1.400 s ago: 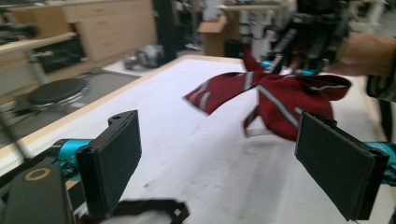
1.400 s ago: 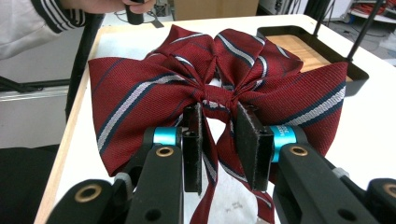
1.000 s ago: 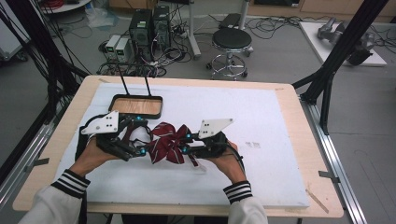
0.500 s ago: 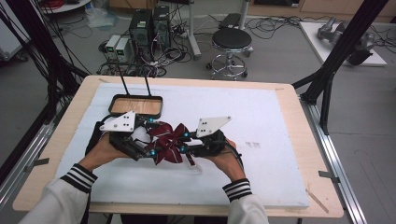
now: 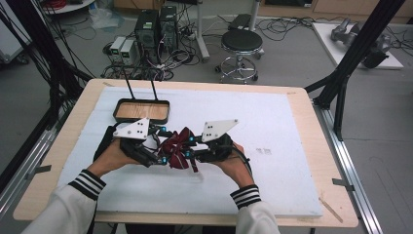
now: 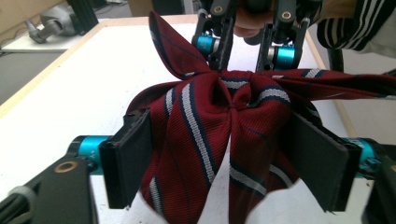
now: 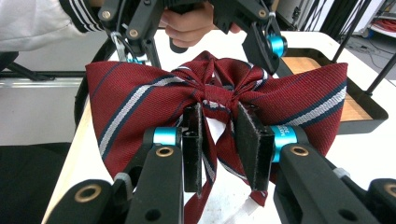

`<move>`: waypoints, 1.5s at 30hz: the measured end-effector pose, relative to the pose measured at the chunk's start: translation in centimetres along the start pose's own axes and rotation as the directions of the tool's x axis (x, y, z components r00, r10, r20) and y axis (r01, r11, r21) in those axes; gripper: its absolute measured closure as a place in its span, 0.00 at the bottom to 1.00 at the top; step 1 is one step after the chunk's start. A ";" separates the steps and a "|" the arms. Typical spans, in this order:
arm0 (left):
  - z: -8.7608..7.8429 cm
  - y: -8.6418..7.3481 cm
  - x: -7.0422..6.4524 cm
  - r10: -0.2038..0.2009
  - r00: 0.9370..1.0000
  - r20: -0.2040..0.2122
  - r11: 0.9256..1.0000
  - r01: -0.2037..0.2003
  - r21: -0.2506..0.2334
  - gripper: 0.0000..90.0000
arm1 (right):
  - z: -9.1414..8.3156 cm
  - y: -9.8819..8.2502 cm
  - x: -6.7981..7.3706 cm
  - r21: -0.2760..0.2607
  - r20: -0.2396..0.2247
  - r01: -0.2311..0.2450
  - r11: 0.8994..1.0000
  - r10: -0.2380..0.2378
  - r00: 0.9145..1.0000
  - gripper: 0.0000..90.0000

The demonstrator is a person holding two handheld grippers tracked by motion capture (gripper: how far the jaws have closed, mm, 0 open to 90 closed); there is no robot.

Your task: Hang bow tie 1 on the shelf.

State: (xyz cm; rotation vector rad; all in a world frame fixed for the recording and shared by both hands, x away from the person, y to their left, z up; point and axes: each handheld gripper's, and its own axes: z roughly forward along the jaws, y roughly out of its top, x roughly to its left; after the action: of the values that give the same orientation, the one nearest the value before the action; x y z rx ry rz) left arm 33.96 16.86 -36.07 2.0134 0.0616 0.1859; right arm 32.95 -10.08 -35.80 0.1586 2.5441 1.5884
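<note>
1. High view: the dark red striped bow tie [image 5: 178,150] lies on the white mat [image 5: 292,126], just in front of the black tray [image 5: 141,111], and both grippers meet at it.
2. That tray sits at the far left of the mat, behind the bow; its wooden floor is bare, with two thin black rods standing up from its back edge.
3. The left gripper [image 5: 158,155] comes at the bow from the left. In the left gripper view its jaws have just been closing, with one loop of the bow between them; the pads [image 6: 133,156] flank the cloth, and I cannot tell whether they press on it.
4. The right gripper [image 5: 195,152] comes in from the right of the bow. In the right gripper view its jaws stand narrow, pinched on the strap of cloth just under the bow's knot [image 7: 215,100].
5. The bow's wings spread out to both sides of that knot, and its tails hang towards the person.
</note>
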 end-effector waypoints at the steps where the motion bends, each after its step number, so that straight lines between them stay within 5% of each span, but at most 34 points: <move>1: 0.0 0.0 0.0 0.005 1.000 0.009 1.000 -0.005 0.002 0.30 | 0.1 0.0 0.0 -0.006 -0.003 0.008 1.000 -0.008 1.000 0.81; 9: 0.2 0.1 0.0 0.021 0.999 0.039 0.999 -0.022 0.034 0.54 | 0.4 0.0 0.0 0.012 -0.001 0.012 1.000 -0.012 1.000 0.81; 18: 0.4 0.4 -0.4 0.030 0.998 0.058 0.998 -0.033 0.052 0.93 | 0.4 0.0 0.0 0.011 0.012 0.016 1.000 -0.016 1.000 0.80; 27: 0.2 0.5 -0.5 0.029 0.999 0.037 0.998 -0.031 0.050 0.96 | 0.2 0.0 0.0 -0.004 0.033 0.016 1.000 -0.015 0.999 0.76; 29: 0.1 0.5 -0.5 0.026 0.999 0.027 0.999 -0.027 0.044 0.96 | 0.1 0.0 0.0 -0.015 0.058 0.027 1.000 -0.026 0.998 0.67; 32: -0.2 0.5 -0.4 0.022 1.000 0.015 0.999 -0.022 0.033 0.96 | 0.1 -0.1 0.1 -0.048 0.104 -0.006 0.999 0.011 0.995 0.31; 35: -0.4 0.5 -0.4 0.024 1.000 0.003 0.999 -0.024 0.034 0.96 | -0.1 -0.2 0.2 -0.074 0.149 -0.035 0.997 0.046 0.988 0.10; 39: -0.6 0.5 -0.4 0.024 1.000 -0.012 0.999 -0.024 0.030 0.96 | -0.5 -0.1 0.4 -0.099 0.193 -0.037 0.994 0.055 0.980 0.01; 45: -1.4 0.5 -0.3 0.015 0.999 -0.052 1.000 -0.015 0.003 0.96 | -1.9 -0.2 0.6 -0.108 0.244 -0.041 0.993 0.067 0.968 0.01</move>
State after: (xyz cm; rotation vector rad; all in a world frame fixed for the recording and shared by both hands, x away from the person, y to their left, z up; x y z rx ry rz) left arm 33.38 17.86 -35.05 2.0123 0.0800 0.2484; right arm 32.05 -11.77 -35.18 0.3920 2.2832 1.6019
